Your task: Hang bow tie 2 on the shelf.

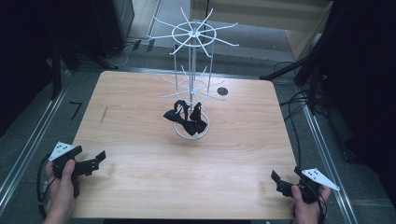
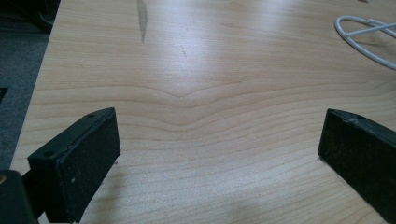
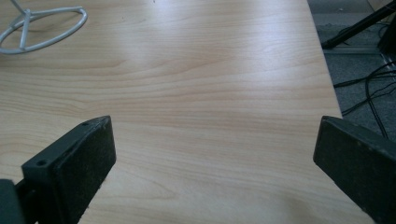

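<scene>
A white wire rack (image 1: 192, 70) with two tiers of spoke hooks stands mid-table on a ring base (image 1: 180, 133). A black fabric piece (image 1: 186, 119), shaped like a bow tie with straps, lies draped over that base. My left gripper (image 1: 95, 160) rests near the front left corner, open, with bare wood between its jaws (image 2: 217, 140). Part of the ring base (image 2: 348, 35) shows at the top right of the left gripper view. At the front right corner my right gripper (image 1: 278, 183) is open and holds nothing (image 3: 215, 135). The ring base (image 3: 25, 16) appears far left in its view.
The wooden table (image 1: 140, 116) has a dark streak (image 1: 103, 114) at left and a round dark hole (image 1: 222, 91) behind the rack. Cables (image 1: 299, 112) and dark stands line the floor to the right. A metal rail (image 1: 28, 140) runs along the left.
</scene>
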Motion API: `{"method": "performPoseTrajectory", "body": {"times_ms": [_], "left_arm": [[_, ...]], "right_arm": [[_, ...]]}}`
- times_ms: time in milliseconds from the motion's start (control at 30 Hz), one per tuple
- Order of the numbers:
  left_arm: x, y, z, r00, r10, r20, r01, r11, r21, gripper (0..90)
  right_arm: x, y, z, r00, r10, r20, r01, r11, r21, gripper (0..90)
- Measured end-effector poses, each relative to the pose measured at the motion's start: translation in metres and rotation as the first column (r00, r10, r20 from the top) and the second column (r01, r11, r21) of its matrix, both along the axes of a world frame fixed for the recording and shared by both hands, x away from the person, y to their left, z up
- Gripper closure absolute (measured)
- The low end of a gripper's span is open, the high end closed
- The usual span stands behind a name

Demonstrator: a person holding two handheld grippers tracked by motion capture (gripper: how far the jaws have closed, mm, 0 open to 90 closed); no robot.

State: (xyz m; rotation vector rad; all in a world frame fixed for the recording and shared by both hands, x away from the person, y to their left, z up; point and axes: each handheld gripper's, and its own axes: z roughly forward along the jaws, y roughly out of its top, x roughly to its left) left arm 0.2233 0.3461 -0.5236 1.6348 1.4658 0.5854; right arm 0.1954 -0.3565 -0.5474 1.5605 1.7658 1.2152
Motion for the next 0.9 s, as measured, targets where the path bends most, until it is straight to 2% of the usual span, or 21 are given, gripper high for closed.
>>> {"method": "performPoseTrajectory", "body": {"times_ms": [133,233,500,767,900], "left_arm": [[0.0,0.0,0.0,1.0,0.0,0.0,0.0,1.0,0.001,0.0],[0.0,0.0,0.0,1.0,0.001,-0.001,-0.001,1.0,0.0,0.0],[0.0,-0.001,0.0,1.0,0.001,-0.003,-0.001,1.0,0.0,0.0],[0.001,-0.001,0.0,1.0,0.002,-0.009,-0.002,1.0,-0.002,0.0],[0.001,0.0,0.0,0.9999,0.0,-0.013,0.0,1.0,0.0,0.0]], "right_arm": [[-0.004,-0.011,-0.003,1.0,-0.008,-0.006,0.008,1.0,0.001,0.0],[-0.007,-0.018,-0.005,0.9997,-0.023,-0.009,0.024,0.999,0.023,0.0],[-0.018,-0.034,-0.005,0.9982,-0.059,-0.003,0.059,0.997,0.046,0.0],[-0.018,-0.042,-0.006,0.9967,-0.08,-0.011,0.081,0.991,0.109,0.0],[-0.017,-0.041,-0.006,0.997,-0.077,-0.013,0.078,0.992,0.099,0.0]]}}
